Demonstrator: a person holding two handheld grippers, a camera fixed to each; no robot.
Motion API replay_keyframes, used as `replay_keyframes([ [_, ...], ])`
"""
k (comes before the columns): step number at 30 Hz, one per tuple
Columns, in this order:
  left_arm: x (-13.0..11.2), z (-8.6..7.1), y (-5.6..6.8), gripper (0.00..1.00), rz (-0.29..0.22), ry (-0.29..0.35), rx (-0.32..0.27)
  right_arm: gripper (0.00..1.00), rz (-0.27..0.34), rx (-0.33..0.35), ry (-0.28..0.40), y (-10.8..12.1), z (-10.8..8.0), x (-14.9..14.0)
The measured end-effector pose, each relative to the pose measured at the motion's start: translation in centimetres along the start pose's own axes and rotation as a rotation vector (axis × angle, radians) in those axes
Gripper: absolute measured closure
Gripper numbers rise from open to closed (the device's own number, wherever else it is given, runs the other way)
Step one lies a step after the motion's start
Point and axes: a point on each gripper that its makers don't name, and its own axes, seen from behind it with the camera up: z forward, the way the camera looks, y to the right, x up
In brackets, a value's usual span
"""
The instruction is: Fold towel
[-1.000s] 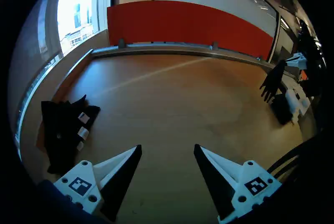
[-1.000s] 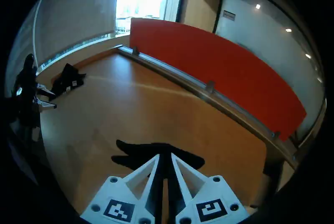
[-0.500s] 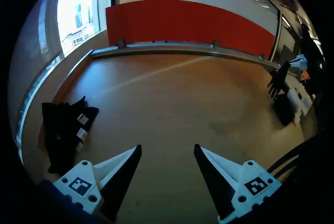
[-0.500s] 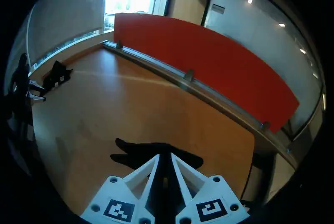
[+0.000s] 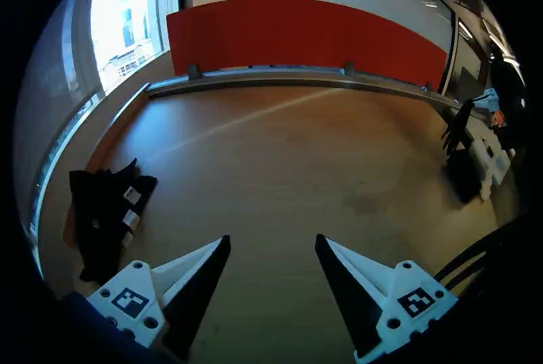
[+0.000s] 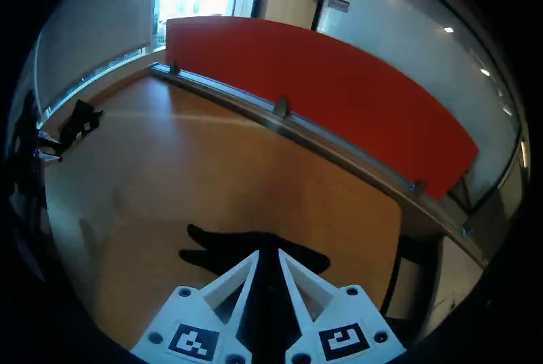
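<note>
A black towel [image 6: 254, 248] sticks out ahead of my right gripper [image 6: 268, 259], which is shut on it above the wooden table [image 6: 203, 174]. The left gripper view has that gripper [image 5: 485, 160] at the far right edge, with black cloth [image 5: 463, 175] bunched against it. My left gripper [image 5: 271, 245] hovers open over the table [image 5: 285, 153] with nothing between its fingers. A pile of black towels [image 5: 102, 211] with white tags lies at the table's left side, left of the left gripper. The right gripper view shows that pile [image 6: 78, 121] far off at the left.
A red divider panel [image 5: 305, 28] on a metal rail runs along the table's back edge. A window [image 5: 125, 31] and a low ledge line the left side. The table's right end [image 6: 394, 228] drops off close to the right gripper.
The right gripper has swung with the towel, so the divider and table end shifted left in its view. In the left gripper view it sits farther right. The left gripper barely moved.
</note>
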Motion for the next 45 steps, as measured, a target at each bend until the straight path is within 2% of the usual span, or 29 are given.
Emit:
replay_keyframes([
  [8, 0.5, 0.2, 1.0, 0.07, 0.011, -0.001, -0.004, 0.96, 0.010, 0.000, -0.007, 0.9, -0.2, -1.0],
  [15, 0.8, 0.2, 1.6, 0.08, 0.020, 0.000, -0.014, 0.96, 0.016, -0.004, -0.024, 1.0, -1.3, -2.7],
  [21, 0.8, 0.0, 1.9, 0.08, 0.026, 0.000, -0.024, 0.96, 0.036, -0.017, -0.052, 1.0, -2.5, -5.3],
  [34, 0.0, -0.6, 1.8, 0.07, 0.038, -0.004, -0.033, 0.96, 0.122, -0.055, -0.123, 0.2, -5.0, -12.9],
  [45, -0.3, -1.1, 1.9, 0.07, 0.052, -0.001, -0.037, 0.96, 0.171, -0.074, -0.172, -1.2, -6.1, -17.6],
])
